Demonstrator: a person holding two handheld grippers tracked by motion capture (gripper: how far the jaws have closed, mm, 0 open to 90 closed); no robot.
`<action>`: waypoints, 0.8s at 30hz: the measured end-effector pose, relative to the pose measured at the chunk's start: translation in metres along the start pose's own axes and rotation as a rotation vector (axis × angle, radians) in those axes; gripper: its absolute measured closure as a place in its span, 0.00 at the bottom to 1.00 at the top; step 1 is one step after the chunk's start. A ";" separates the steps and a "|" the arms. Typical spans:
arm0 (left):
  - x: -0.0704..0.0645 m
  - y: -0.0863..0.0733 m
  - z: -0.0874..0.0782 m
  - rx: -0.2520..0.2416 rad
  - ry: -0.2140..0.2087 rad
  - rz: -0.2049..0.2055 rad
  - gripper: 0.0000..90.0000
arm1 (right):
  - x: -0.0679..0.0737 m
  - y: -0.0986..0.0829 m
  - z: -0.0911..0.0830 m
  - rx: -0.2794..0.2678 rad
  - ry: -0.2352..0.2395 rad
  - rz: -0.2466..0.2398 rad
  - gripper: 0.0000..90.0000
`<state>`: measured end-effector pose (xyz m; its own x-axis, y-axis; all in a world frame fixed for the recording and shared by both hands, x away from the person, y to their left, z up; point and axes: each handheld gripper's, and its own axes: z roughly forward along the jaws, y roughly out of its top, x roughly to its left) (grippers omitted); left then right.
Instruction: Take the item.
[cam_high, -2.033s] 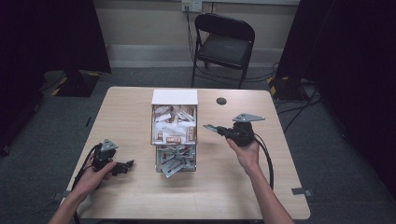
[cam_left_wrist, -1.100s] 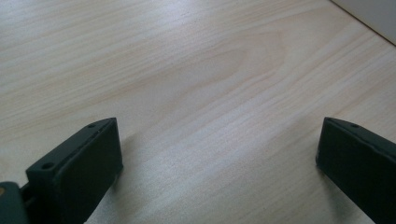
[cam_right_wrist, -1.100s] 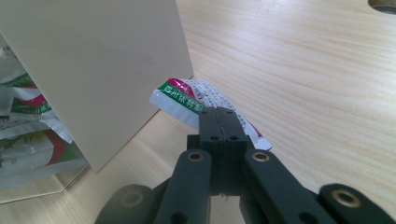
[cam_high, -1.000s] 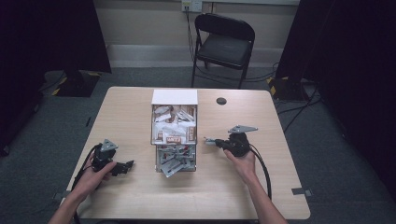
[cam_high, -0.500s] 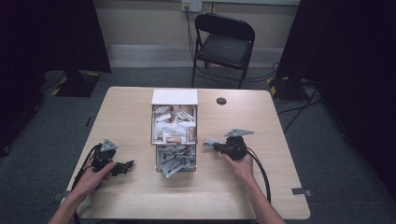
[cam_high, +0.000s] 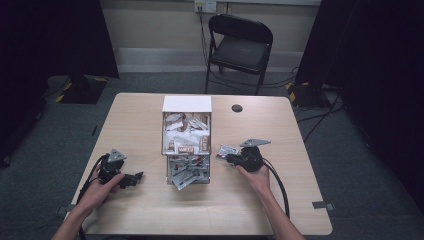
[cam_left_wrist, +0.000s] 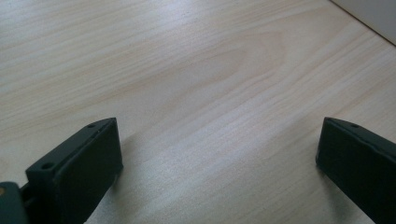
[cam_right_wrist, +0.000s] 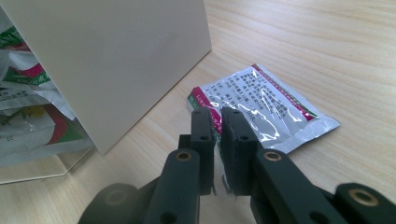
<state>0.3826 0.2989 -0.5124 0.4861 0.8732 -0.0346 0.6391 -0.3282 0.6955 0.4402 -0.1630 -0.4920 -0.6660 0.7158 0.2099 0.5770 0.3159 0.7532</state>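
In the high view, the right gripper (cam_high: 231, 159) holds a flat silver foil sachet (cam_high: 227, 151) on the pale wooden table (cam_high: 280, 200), just right of the white open-topped packet box (cam_high: 186, 145). The left gripper (cam_high: 134, 176) rests near the table's left edge.

In the left gripper view, its jaws stand spread wide over bare wood.

In the right gripper view, the jaws pinch the sachet's (cam_right_wrist: 264, 105) near edge; it lies beside the box wall (cam_right_wrist: 116, 56).

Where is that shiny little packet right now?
The foil sachet lies flat on the wooden table, right of the white dispenser box. The right hand-held gripper pinches its near edge, as the high view also shows.
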 end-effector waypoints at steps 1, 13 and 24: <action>0.000 0.000 0.000 0.000 -0.001 0.000 0.00 | 0.000 0.000 0.000 0.002 0.000 0.002 0.91; 0.000 0.000 0.000 0.000 0.000 -0.002 0.00 | 0.000 0.008 -0.011 -0.032 -0.007 0.015 0.71; 0.000 0.000 0.000 0.000 0.000 -0.002 0.00 | 0.004 0.016 -0.046 -0.075 -0.064 0.023 0.41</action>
<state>0.3826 0.2988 -0.5124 0.4849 0.8739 -0.0357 0.6400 -0.3267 0.6954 0.4250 -0.1836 -0.4510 -0.6204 0.7611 0.1893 0.5528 0.2531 0.7939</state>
